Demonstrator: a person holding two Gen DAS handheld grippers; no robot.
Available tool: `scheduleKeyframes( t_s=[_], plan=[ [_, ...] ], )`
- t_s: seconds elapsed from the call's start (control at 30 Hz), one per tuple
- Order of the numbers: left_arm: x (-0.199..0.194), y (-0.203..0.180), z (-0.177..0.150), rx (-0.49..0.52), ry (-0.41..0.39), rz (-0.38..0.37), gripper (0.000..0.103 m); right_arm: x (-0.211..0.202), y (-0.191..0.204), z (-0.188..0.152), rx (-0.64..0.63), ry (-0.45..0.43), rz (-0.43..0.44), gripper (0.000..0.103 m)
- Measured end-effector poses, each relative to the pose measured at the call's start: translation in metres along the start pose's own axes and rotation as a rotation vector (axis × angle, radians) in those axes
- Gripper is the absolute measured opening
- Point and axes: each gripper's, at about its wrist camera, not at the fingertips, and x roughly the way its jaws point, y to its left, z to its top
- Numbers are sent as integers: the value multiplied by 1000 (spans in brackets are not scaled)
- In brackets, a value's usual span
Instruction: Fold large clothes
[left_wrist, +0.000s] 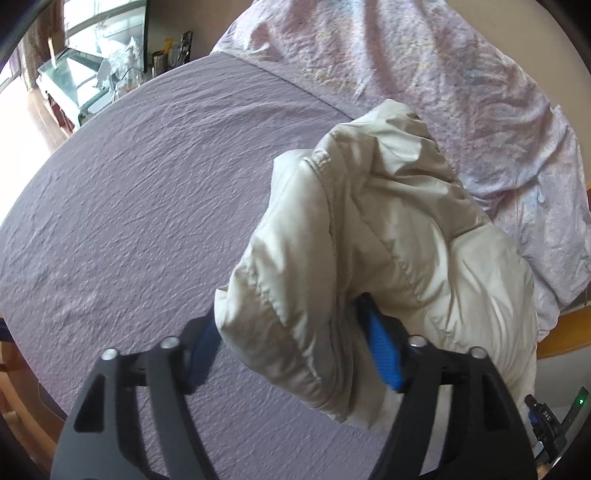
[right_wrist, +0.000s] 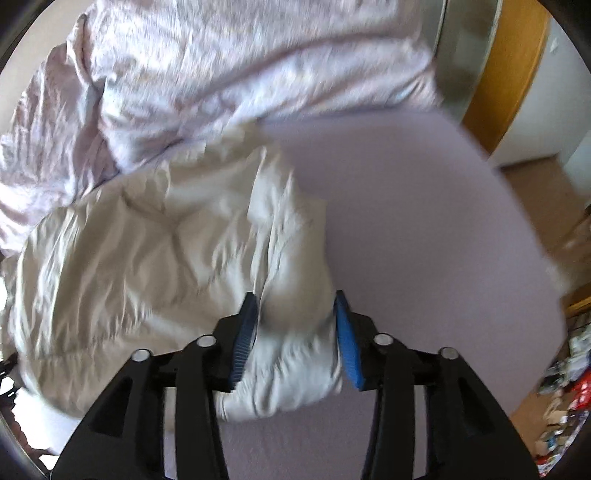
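Cloth, plastic and wood as I am seeing them

Between my tongs I am seeing a puffy jacket showing slight sheen; under it a matt crinkled purple sheet; beyond, a rumpled pink quilt; tongs' ribbed blue pads looking plastic.

The left gripper points steeply downward, its two black fingers spread wide. The blue pad of one finger faces inward and is in plain sight, while the other pad is partly hidden in shadow. The right gripper also tilts steeply downward, and its picture is smeared by motion blur. Its fingers stand partly apart, less wide than the left pair, with both blue ribbed pads turned inward toward each other. No hand or sleeve shows in either view.
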Motion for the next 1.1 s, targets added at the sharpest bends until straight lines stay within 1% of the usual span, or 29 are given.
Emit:
scheduleKeyframes(
  t_s=[0.03, 0.07, 0.2, 0.33, 0.47, 0.5, 0.63, 0.67, 0.77, 0.87, 0.93, 1.1],
  plan=[
    [1, 1, 0, -7, 1, -3, 78, -3, 4, 4, -6, -30, -12, 59],
    [3, 2, 0, -13, 6, -8, 78, -8, 9, 9, -12, -60, -8, 59],
    [8, -1, 1, -20, 17, -3, 79, -6, 41, 25, -69, -65, 87, 59],
    [12, -8, 4, -11, 21, 3, 79, -3, 92, 25, -145, -14, 211, 59],
    [14, -12, 6, -9, 21, 13, 81, -4, 137, 17, -220, 24, 286, 58],
    [14, -12, 7, -11, 22, 13, 81, -6, 148, 15, -240, 32, 301, 54],
    [15, -11, 7, -22, 25, 7, 81, -15, 169, 7, -277, 54, 352, 42],
    [15, -10, 7, -28, 26, 3, 81, -16, 173, 6, -284, 60, 363, 42],
    [16, -7, 7, -42, 29, -9, 81, -13, 188, -5, -324, 87, 376, 41],
    [18, -7, 8, -47, 30, -14, 81, 6, 202, -19, -360, 146, 336, 41],
    [19, -7, 8, -46, 29, -18, 81, 22, 206, -26, -371, 167, 303, 42],
    [23, -11, 11, -47, 29, -22, 83, 47, 213, -28, -362, 199, 283, 43]
  ],
)
